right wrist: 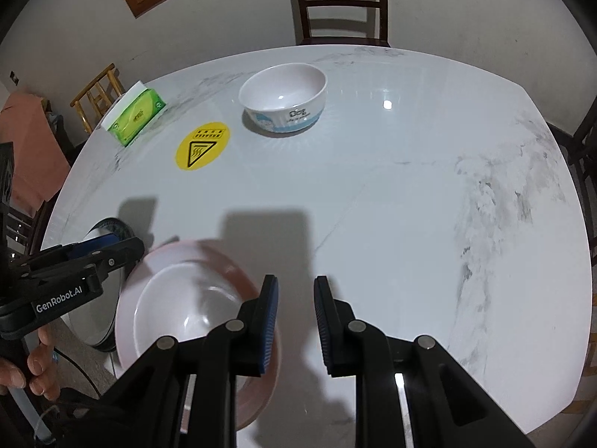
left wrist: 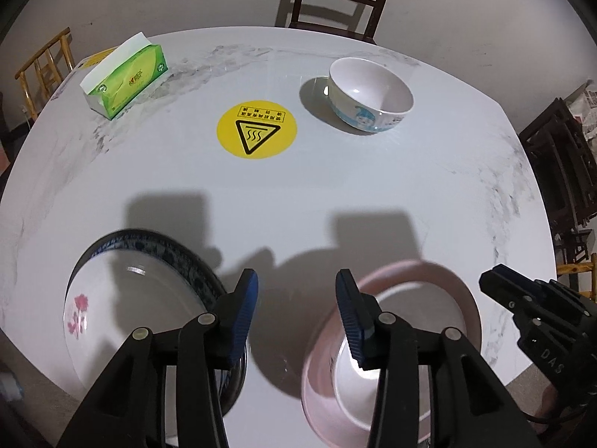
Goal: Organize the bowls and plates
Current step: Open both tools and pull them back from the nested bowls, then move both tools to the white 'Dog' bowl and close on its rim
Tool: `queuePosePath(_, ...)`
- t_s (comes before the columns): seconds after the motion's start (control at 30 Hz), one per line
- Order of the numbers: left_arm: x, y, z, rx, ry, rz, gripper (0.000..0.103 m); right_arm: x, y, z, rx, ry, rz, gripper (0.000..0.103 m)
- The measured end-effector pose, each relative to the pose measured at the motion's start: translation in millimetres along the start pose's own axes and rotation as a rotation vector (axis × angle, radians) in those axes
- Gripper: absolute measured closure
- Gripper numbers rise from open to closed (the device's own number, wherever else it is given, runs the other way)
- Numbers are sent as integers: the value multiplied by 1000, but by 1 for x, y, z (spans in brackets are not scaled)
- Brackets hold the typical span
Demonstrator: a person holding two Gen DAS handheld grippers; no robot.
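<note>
A white bowl with a blue cartoon print (left wrist: 371, 94) (right wrist: 283, 99) stands upright at the far side of the marble table (left wrist: 335, 194). A blue-rimmed white plate with a red flower (left wrist: 123, 298) (right wrist: 106, 228) lies at the near left. A pink plate (left wrist: 440, 298) (right wrist: 179, 298) with a white bowl in it (left wrist: 358, 377) lies at the near middle. My left gripper (left wrist: 296, 310) (right wrist: 104, 248) is open and empty, above the gap between the two plates. My right gripper (right wrist: 296, 321) is open and empty, just right of the pink plate; its body shows in the left wrist view (left wrist: 541, 317).
A green tissue box (left wrist: 125, 76) (right wrist: 136, 115) stands at the far left of the table. A yellow hot-surface sticker (left wrist: 257, 130) (right wrist: 202, 145) marks the table's middle. A dark wooden chair (left wrist: 335, 0) (right wrist: 339, 3) stands behind the table; other chairs stand at the sides.
</note>
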State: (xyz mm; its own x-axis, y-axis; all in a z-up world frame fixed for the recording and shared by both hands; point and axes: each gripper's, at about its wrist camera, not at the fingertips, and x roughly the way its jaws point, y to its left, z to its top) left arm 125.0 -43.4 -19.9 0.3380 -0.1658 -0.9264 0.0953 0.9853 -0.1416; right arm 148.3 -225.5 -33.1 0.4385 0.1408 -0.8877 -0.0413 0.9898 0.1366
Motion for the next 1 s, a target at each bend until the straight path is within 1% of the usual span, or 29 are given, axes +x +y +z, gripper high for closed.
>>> queuePosePath(0.23,16,3,29,-24,8,-12,61,9,-18,31,19,-10,13,83)
queuePosePath(0.5,32,-1,69,-33,17,-49,61,23,-32,82,39,-27,50,83)
queuePosePath(0.6,37,-2,85,-38,21,-64,61,30,-36,101,43,-30,52,83)
queuePosePath(0.8,50,0,117,-73,7,-105,61,48,-42,136,52,-44,83,83)
queuePosePath(1.0,65,2,148,-122,5,-136,61,70,-43,164,67,-39,81,83)
